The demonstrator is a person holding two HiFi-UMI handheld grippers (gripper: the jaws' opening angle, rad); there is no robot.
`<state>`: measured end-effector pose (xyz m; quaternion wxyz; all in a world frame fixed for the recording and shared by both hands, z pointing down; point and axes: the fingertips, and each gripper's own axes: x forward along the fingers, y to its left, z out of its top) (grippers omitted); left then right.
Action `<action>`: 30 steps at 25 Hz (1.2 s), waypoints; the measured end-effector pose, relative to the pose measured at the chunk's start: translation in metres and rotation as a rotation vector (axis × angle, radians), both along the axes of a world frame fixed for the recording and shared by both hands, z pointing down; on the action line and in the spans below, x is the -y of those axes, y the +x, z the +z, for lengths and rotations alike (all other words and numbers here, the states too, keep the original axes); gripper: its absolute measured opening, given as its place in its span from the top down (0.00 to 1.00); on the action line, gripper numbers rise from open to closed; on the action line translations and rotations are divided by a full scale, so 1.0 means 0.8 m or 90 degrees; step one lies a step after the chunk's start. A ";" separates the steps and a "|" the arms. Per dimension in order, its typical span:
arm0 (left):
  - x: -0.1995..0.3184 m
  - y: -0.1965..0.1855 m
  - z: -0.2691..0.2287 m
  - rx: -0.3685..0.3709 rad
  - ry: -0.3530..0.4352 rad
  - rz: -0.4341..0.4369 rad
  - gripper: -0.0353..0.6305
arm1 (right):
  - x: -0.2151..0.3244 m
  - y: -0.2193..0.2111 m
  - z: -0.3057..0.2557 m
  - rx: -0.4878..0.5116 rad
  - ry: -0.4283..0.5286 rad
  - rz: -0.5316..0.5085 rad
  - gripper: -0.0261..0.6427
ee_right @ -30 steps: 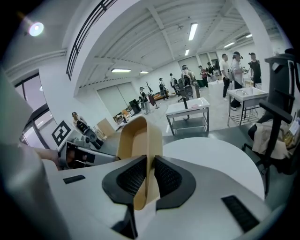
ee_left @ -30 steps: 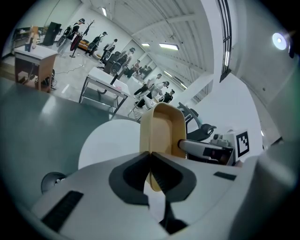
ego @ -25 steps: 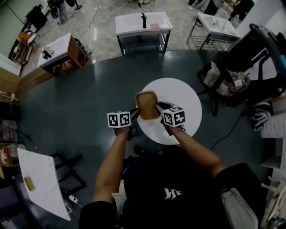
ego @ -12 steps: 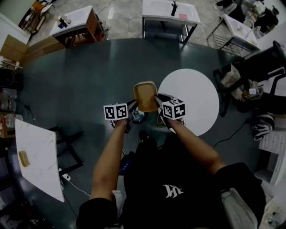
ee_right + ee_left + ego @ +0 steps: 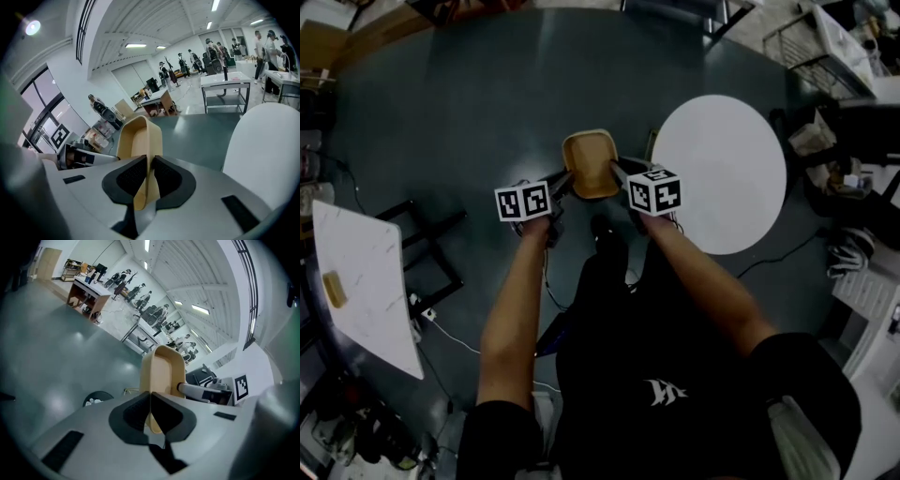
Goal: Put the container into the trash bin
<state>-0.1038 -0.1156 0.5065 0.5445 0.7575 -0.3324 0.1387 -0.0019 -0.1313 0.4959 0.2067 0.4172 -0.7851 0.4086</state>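
Note:
A tan, empty plastic container point(image 5: 590, 163) hangs over the dark green floor, held from both sides. My left gripper point(image 5: 565, 179) is shut on its left rim, my right gripper point(image 5: 615, 172) on its right rim. In the left gripper view the container point(image 5: 161, 373) stands on edge between the dark pads point(image 5: 133, 414), with the right gripper point(image 5: 206, 391) behind it. Low at the left there, a dark round bin point(image 5: 97, 399) with pale scraps sits on the floor. In the right gripper view the container's rim point(image 5: 139, 136) is pinched between the pads point(image 5: 166, 177).
A white round table point(image 5: 722, 173) stands right of the container, also large in the right gripper view point(image 5: 267, 140). A white rectangular tabletop point(image 5: 361, 281) lies at far left, with black chair legs point(image 5: 431, 253) and cables beside it. Benches and people are farther off.
Both grippers have carried the container off the white round table to the left and lower, so it now hangs over bare floor.

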 end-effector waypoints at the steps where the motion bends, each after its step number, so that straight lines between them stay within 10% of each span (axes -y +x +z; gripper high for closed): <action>1: -0.002 -0.006 0.009 0.004 -0.007 -0.004 0.93 | -0.001 -0.006 0.011 0.005 -0.010 0.001 0.86; 30: -0.065 -0.033 0.386 0.102 -0.118 -0.057 0.93 | -0.059 -0.028 0.395 -0.068 -0.138 0.026 0.86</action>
